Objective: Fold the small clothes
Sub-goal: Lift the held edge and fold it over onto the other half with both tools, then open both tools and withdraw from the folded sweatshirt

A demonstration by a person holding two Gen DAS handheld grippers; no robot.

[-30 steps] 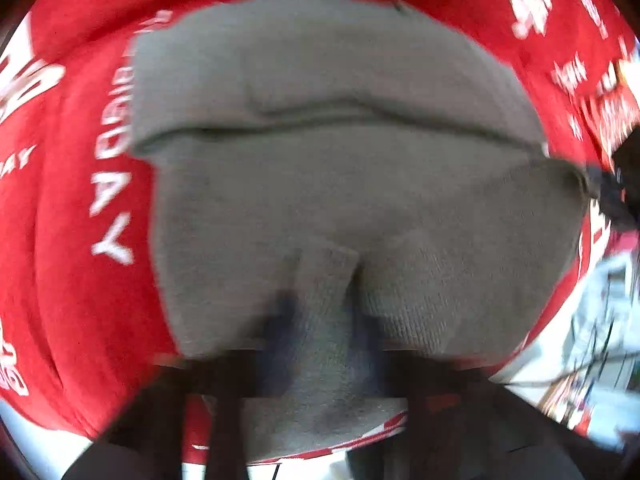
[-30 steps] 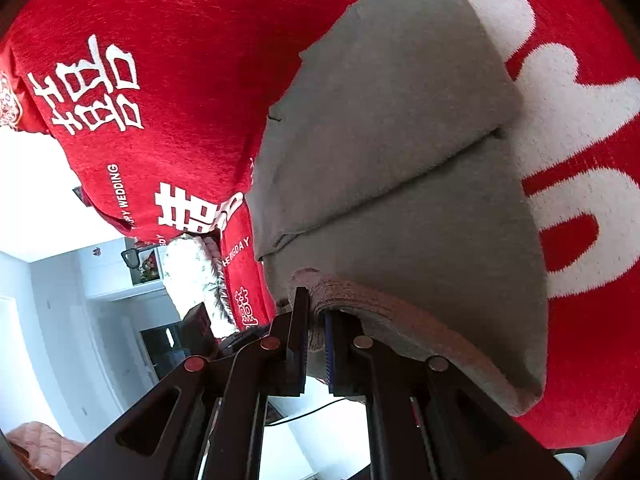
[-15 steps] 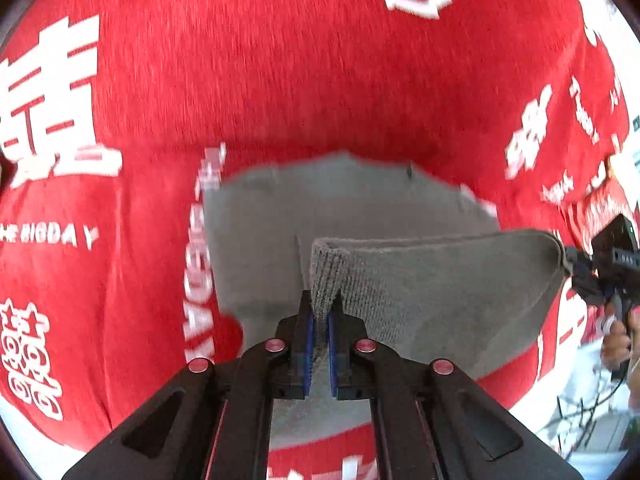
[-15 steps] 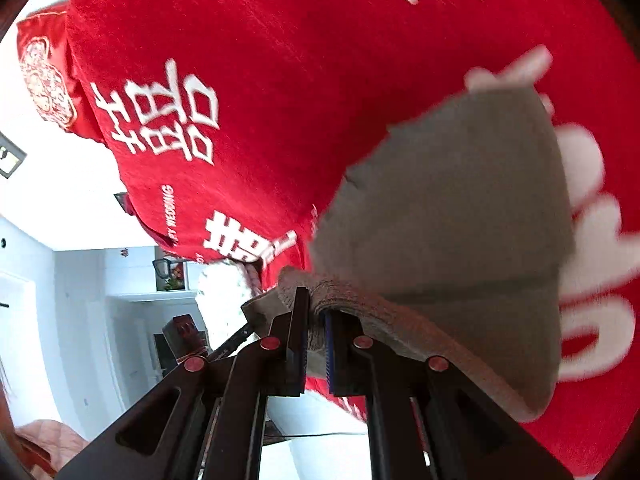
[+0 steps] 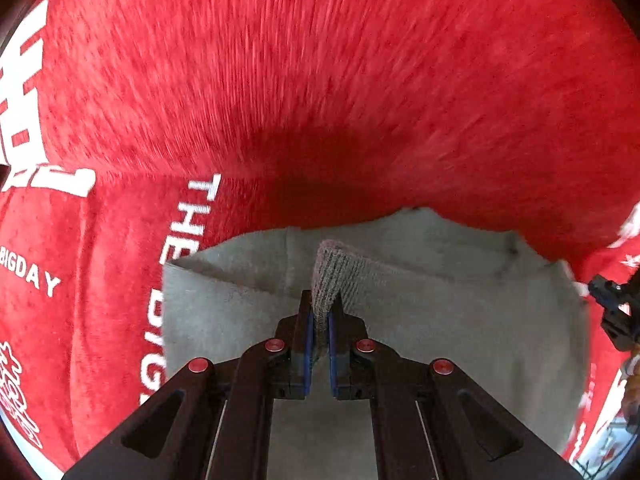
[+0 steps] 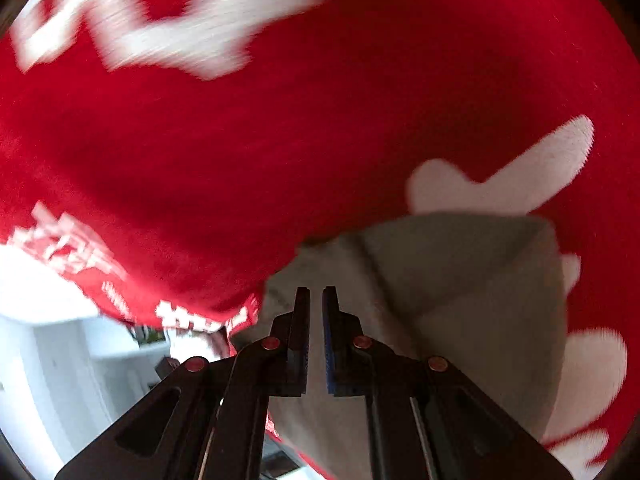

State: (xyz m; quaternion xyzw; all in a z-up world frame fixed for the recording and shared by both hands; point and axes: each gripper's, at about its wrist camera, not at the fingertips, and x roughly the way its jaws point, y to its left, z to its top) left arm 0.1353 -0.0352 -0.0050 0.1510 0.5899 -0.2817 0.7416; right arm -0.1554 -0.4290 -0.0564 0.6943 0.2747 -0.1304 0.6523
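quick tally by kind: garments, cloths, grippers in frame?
Grey garment: 1
Red printed cloth: 1
Grippers: 2, left gripper shut on the garment's ribbed edge, right gripper with a gap, nothing between its fingers
Total: 4

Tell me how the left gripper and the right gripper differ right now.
The left gripper is shut on a ribbed edge of the grey garment; the right gripper has nothing between its fingers, a slim gap showing. The left lifts a fold of cloth; the right hovers over the garment lying flat. Both are above the red blanket.
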